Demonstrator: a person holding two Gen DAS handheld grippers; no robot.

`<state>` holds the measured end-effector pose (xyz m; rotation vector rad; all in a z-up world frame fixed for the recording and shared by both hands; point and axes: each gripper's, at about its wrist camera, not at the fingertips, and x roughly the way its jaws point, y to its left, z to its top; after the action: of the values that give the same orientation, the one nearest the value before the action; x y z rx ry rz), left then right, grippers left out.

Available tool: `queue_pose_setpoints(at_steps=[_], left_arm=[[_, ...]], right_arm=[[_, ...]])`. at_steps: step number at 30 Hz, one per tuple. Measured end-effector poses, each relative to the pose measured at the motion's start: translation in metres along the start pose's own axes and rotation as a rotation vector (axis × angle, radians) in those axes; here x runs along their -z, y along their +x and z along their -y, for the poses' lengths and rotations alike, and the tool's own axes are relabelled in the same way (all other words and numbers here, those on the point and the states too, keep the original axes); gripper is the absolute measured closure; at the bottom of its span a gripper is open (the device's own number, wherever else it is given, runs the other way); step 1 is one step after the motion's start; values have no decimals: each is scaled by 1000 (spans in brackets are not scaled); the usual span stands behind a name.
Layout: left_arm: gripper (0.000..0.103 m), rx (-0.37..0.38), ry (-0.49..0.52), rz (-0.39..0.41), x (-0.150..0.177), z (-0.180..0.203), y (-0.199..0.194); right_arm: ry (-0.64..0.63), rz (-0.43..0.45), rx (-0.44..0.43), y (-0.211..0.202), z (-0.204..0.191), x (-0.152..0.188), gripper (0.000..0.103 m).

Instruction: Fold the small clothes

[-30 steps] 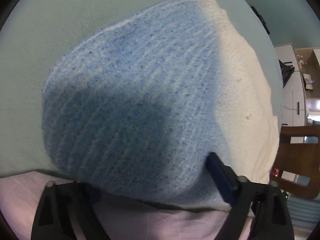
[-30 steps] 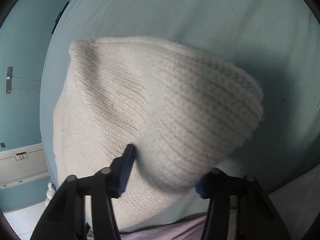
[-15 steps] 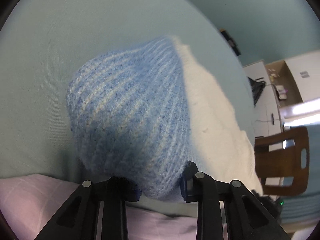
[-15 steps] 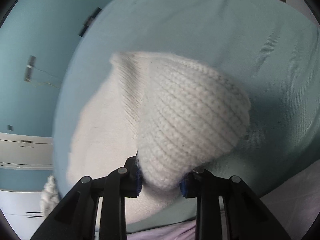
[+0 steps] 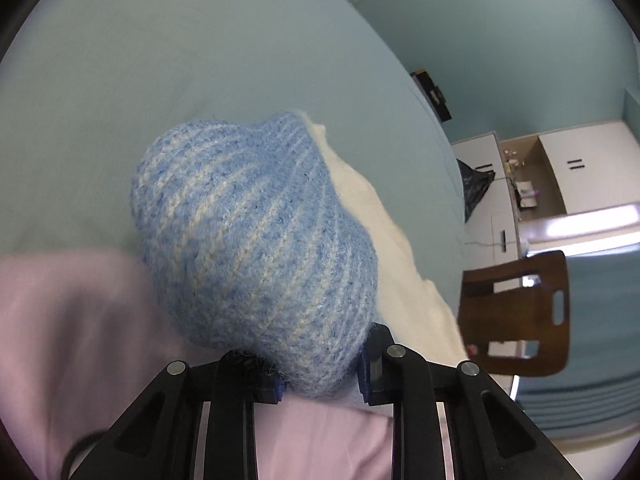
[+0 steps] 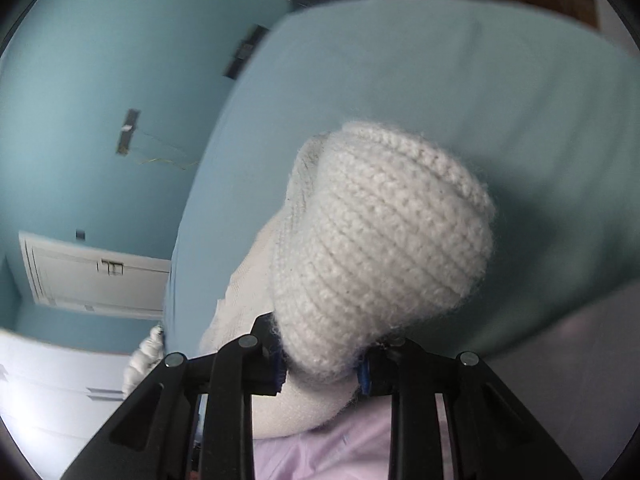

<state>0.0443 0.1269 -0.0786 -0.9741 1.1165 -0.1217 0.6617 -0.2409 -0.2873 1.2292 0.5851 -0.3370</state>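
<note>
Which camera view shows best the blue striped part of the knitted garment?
The left wrist view. There the blue striped part fills the middle, ribs sharp, its lower end pinched by the left gripper. The right wrist view shows only cream knit, clamped in the right gripper; no blue appears.

Teal bed (image 5: 200, 80); pink cloth (image 5: 72, 320)

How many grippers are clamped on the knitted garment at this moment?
2. The left gripper pinches the blue-and-white striped knitted end; the right gripper pinches the cream knitted end. Their meeting point is hidden.
</note>
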Motion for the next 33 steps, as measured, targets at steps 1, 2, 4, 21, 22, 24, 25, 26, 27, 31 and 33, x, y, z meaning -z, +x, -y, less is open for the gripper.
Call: queue_pose_setpoints(at_steps=[1,2,4,21,22,24,25,26,27,31,33], left_arm=[[79,2,0,-7,3,1,-1],[79,-6,10,-17,4,3,-2],[79,-8,-1,-33,-2,10,2],[0,33,-103,172,-167,87,63],[0,-9,-40,197,-162,88,63],[0,-109,55,200,-155,92,73],[0,-182,117,200,-148,93,82],[0,-230,158,196,-144,92,89],[0,-275,205,190,-139,92,98],[0,-414,403,171,-110,102,143],[0,-511,490,163,-98,104,172]], right_arm=[[27,-18,3,-5,4,0,81],[41,-29,-3,-7,4,2,81],[34,-24,16,-7,-2,3,81],[220,-81,-289,83,-85,-132,14],[196,-56,-261,81,-81,-134,14],[83,13,-162,78,-73,-136,13],[24,41,-92,79,-69,-137,13],[-40,67,0,82,-62,-137,13],[-74,78,58,85,-55,-136,13],[-146,6,129,120,-42,-136,13],[-193,-13,128,132,-52,-129,14]])
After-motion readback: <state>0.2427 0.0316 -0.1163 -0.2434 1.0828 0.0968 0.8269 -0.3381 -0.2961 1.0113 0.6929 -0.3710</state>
